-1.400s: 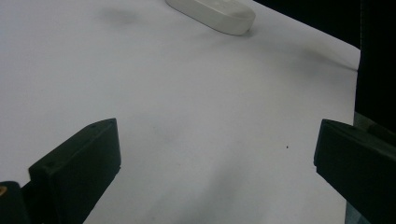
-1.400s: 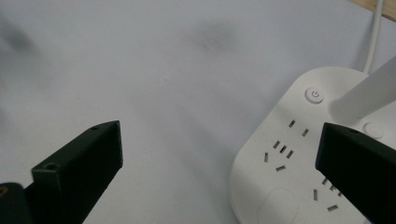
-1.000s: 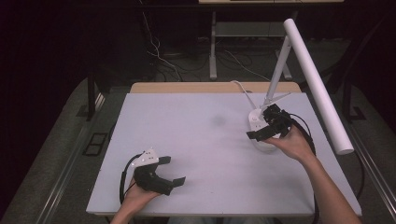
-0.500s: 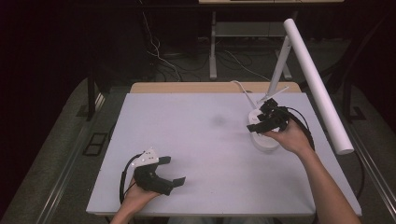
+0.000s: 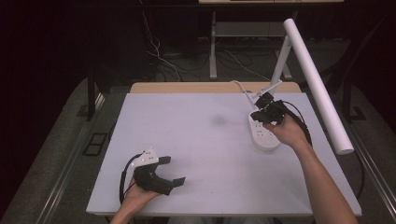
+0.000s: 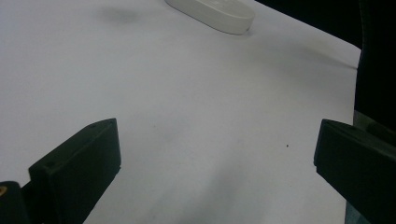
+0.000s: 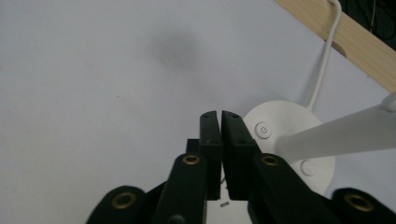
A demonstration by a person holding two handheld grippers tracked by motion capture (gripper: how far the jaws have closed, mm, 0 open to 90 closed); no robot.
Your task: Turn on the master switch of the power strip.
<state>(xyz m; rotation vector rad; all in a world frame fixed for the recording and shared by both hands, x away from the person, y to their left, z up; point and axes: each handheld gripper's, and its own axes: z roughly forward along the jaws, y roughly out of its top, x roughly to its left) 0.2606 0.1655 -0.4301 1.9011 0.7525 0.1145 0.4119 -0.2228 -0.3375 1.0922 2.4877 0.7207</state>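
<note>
Left gripper [image 5: 164, 173] rests near-left on the table [image 5: 196, 140], jaws wide apart, empty. Right gripper [image 7: 220, 116], jaws closed on nothing, has moved forward over the lamp base [image 7: 285, 121] at far right, probably heading for its power button [image 7: 263, 130]

Matt white table top [image 5: 201, 140], smooth, with a bare pale wood strip [image 5: 187, 87] along the far edge. Smooth white plastic desk lamp [image 5: 313, 79] near the far right corner, faintly glossy round base [image 7: 299, 135], thin white cable [image 7: 322, 70]. Satin white plastic power strip [image 5: 264, 133]. Matt black plastic on both grippers, left gripper [image 5: 173, 170] and right gripper [image 7: 220, 116]; brass-coloured metal rivets [image 7: 190, 160].
</note>
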